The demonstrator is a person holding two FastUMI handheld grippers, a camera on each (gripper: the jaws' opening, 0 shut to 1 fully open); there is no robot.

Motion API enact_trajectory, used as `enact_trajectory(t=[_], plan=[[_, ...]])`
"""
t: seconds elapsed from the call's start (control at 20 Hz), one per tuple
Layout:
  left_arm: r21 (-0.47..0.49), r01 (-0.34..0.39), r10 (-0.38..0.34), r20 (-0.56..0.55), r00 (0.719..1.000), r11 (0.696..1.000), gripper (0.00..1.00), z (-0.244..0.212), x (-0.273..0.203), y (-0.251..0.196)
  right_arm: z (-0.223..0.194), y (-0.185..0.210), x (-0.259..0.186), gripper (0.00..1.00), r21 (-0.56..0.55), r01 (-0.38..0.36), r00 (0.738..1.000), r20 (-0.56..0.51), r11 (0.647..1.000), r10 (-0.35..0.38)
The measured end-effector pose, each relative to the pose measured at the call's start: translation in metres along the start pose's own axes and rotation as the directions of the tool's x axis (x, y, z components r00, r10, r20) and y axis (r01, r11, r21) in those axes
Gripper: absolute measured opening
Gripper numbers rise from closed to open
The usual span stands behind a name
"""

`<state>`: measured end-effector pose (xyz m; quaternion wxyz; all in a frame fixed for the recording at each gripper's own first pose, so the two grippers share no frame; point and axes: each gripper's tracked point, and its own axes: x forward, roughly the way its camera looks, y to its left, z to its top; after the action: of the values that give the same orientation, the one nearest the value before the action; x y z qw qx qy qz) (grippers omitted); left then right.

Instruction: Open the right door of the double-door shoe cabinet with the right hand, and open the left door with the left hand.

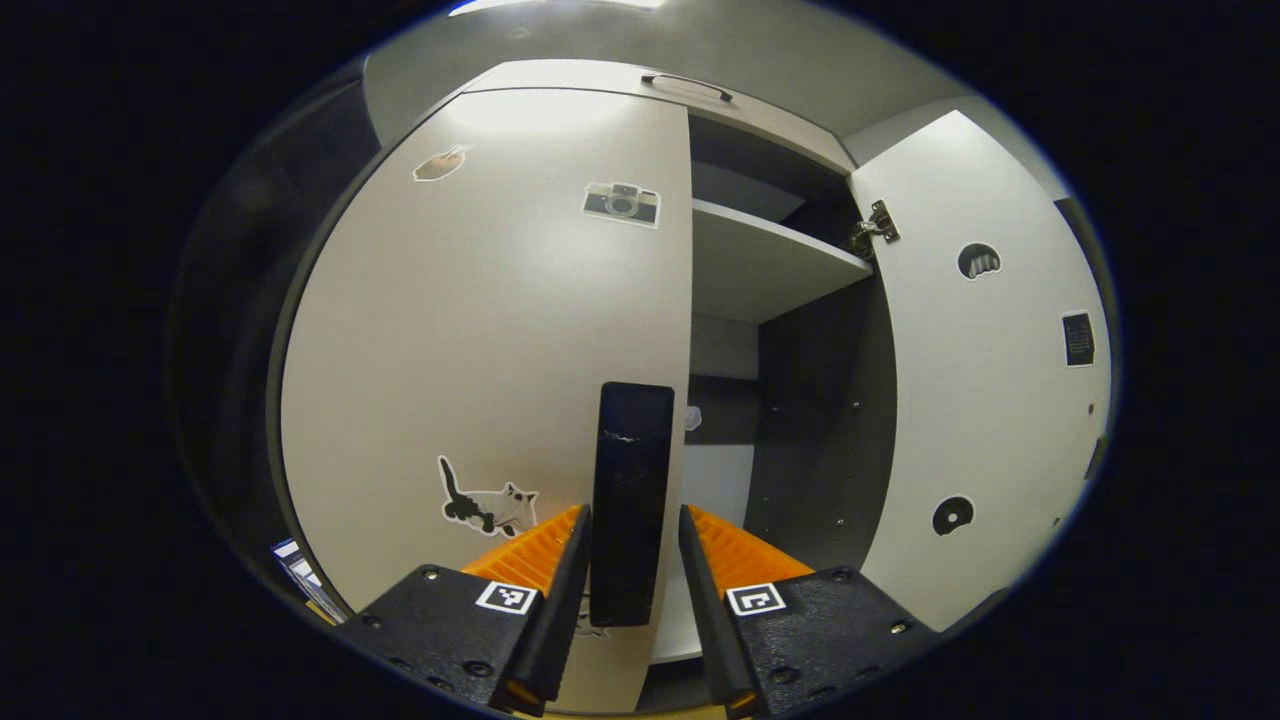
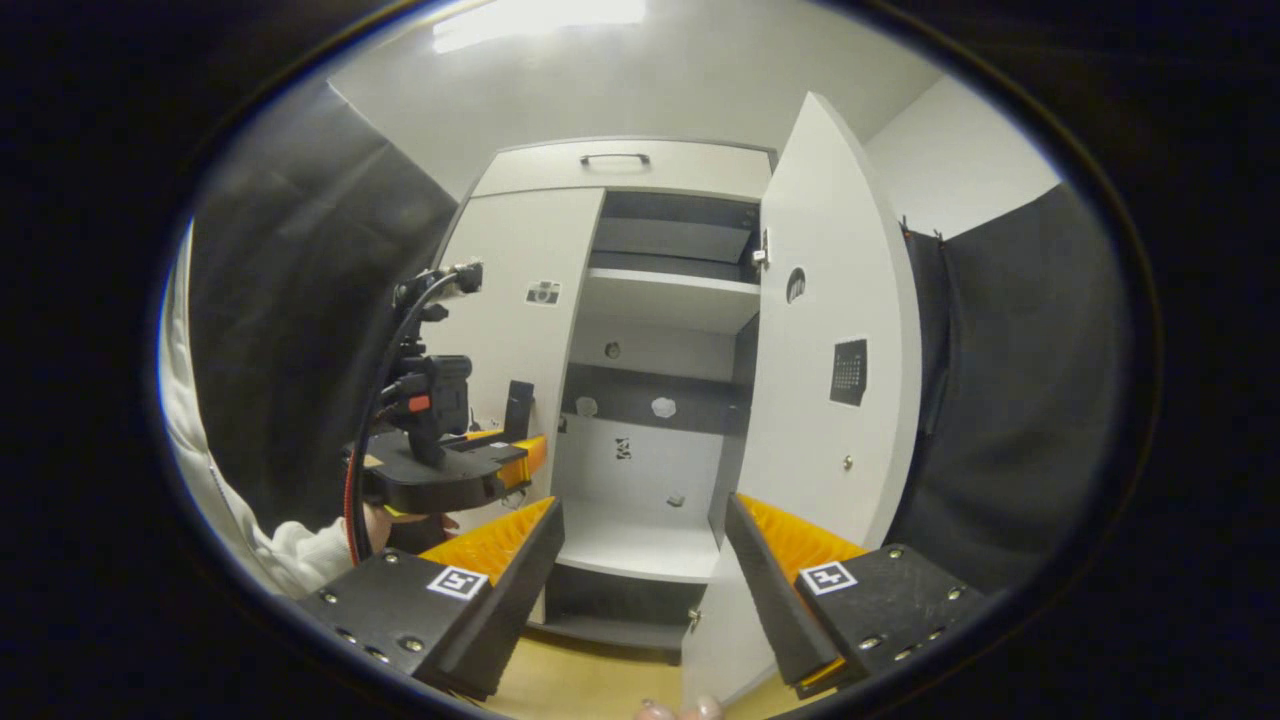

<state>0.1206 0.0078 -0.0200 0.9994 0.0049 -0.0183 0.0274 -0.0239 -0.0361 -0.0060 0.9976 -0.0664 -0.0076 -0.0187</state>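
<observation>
The right door (image 2: 835, 350) stands swung wide beside my spread, empty right gripper (image 2: 640, 560), while the left door (image 1: 480, 330) is shut, its handle (image 1: 630, 500) between my left gripper's (image 1: 632, 560) parted, unclamped fingers.

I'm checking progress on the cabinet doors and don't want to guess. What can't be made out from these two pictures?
- Left gripper view: whether the left gripper presses the tall black door handle between its fingers; a gap shows on each side.
- Left gripper view: the inside behind the closed pale grey left door, which covers it.
- Right gripper view: small objects on the dark back panel, too small to identify.
- Right gripper view: the open right door's bottom edge, hidden by the right gripper.
</observation>
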Motion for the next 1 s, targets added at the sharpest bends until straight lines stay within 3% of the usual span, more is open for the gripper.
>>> enact_trajectory(t=[0.1, 0.2, 0.4, 1.0], plan=[[0.001, -0.038, 0.038, 0.006, 0.999, 0.999, 0.52, 0.000, 0.001, 0.008, -0.001, -0.003, 0.001, 0.98, -0.003, 0.003, 1.000, 0.000, 1.000, -0.003], [-0.024, -0.042, 0.043, 0.010, 0.999, 0.999, 0.38, 0.000, 0.001, 0.009, -0.002, -0.006, 0.003, 0.98, 0.002, 0.003, 1.000, -0.001, 1.000, -0.003], [0.065, -0.078, 0.077, 0.012, 0.997, 0.995, 0.34, 0.000, 0.002, 0.008, -0.003, -0.008, 0.004, 0.96, 0.016, -0.008, 1.000, -0.004, 1.000, 0.008], [0.051, -0.028, 0.029, -0.031, 0.999, 0.998, 0.22, 0.000, -0.006, 0.007, 0.008, -0.008, -0.001, 0.98, 0.027, -0.050, 0.998, 0.028, 0.998, 0.049]])
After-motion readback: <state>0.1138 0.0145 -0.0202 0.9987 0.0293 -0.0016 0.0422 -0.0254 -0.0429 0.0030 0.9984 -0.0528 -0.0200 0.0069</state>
